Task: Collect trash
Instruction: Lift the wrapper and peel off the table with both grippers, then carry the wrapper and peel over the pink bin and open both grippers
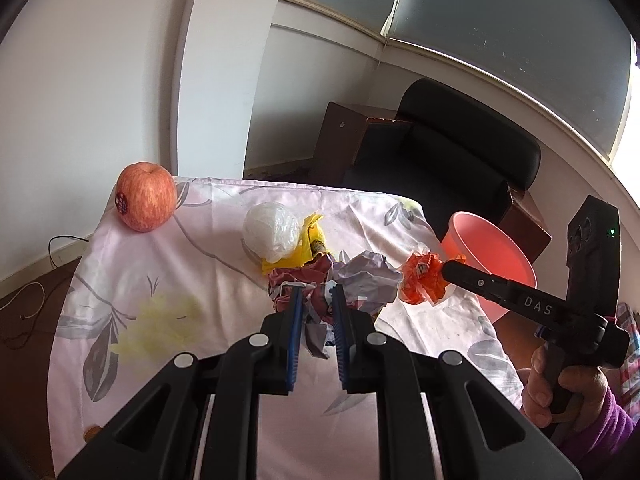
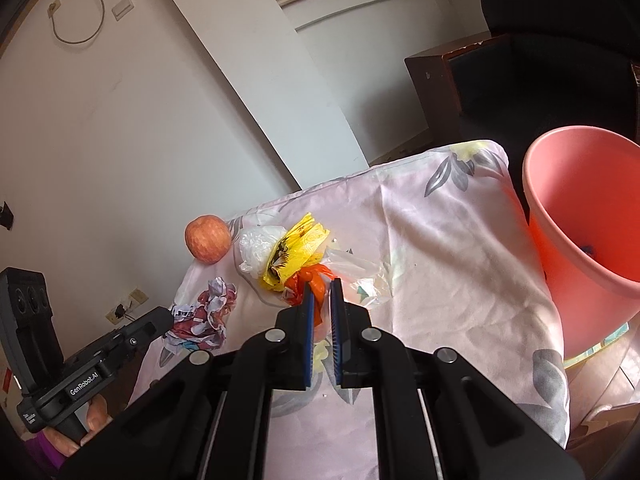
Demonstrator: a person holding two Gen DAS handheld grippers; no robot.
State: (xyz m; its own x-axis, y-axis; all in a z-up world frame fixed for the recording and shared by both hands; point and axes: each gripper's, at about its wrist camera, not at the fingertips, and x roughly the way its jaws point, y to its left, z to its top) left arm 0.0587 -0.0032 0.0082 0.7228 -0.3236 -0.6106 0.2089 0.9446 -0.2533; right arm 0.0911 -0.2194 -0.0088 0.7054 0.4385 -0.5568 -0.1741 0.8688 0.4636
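Above the flowered cloth (image 1: 168, 280), crumpled paper (image 1: 312, 292) is clamped by the left gripper (image 1: 316, 296). An orange wrapper (image 2: 316, 284) is pinched by the right gripper (image 2: 322, 292), near the pink bucket (image 2: 568, 240).

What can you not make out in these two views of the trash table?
- Pink plastic bin: bottom cut off by the right wrist view's edge; dark speck inside too small to identify.
- Crumpled printed paper wad: underside hidden by left gripper in the left wrist view.
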